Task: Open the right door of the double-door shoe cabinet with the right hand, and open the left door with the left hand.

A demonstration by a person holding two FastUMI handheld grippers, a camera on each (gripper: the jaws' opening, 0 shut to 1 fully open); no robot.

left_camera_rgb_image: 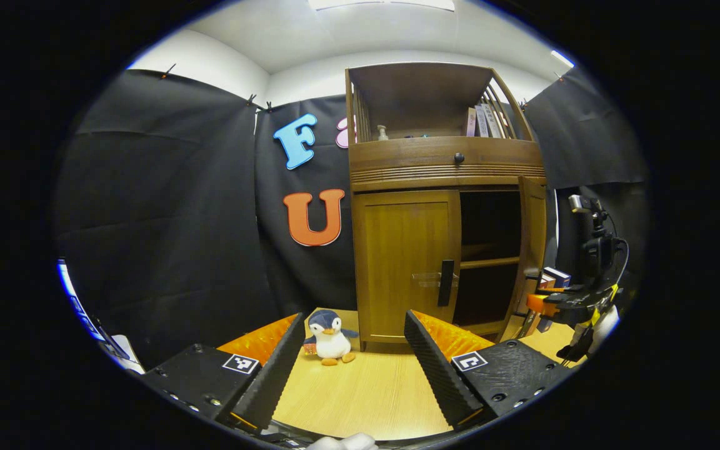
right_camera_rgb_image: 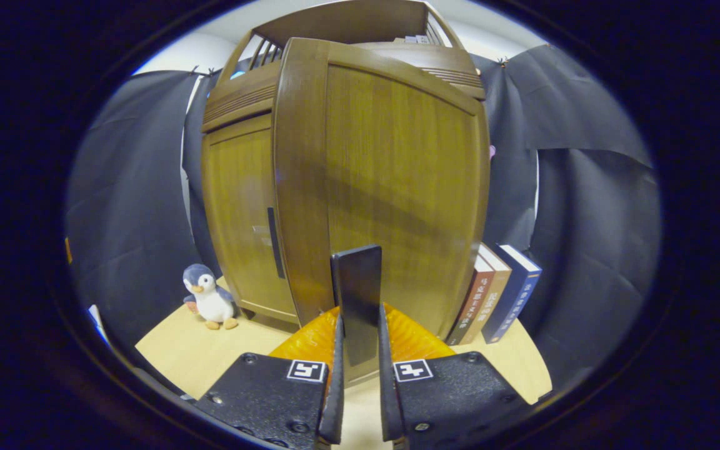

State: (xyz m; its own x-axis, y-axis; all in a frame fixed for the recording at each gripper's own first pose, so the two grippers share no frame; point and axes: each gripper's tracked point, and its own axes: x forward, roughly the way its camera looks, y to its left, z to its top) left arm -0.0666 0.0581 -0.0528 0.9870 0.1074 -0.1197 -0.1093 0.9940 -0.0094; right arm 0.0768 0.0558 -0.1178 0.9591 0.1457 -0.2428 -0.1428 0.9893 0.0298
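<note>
Left claw (left_camera_rgb_image: pixel 354 356) is hovering spread over the table (left_camera_rgb_image: pixel 366 394), facing the closed left door (left_camera_rgb_image: pixel 405 265) beyond its fingertips. Right claw (right_camera_rgb_image: pixel 358 375) is pinching the handle (right_camera_rgb_image: pixel 357 300) of the swung-open right door (right_camera_rgb_image: pixel 391 187).

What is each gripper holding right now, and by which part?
The right gripper is shut on the right door by its handle. The left gripper is open and holds nothing.

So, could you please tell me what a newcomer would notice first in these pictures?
The wooden shoe cabinet dominates, its right door swung open with the right gripper shut on the door's handle. The left door is closed, the left gripper open before it. A toy penguin stands left of the cabinet.
</note>
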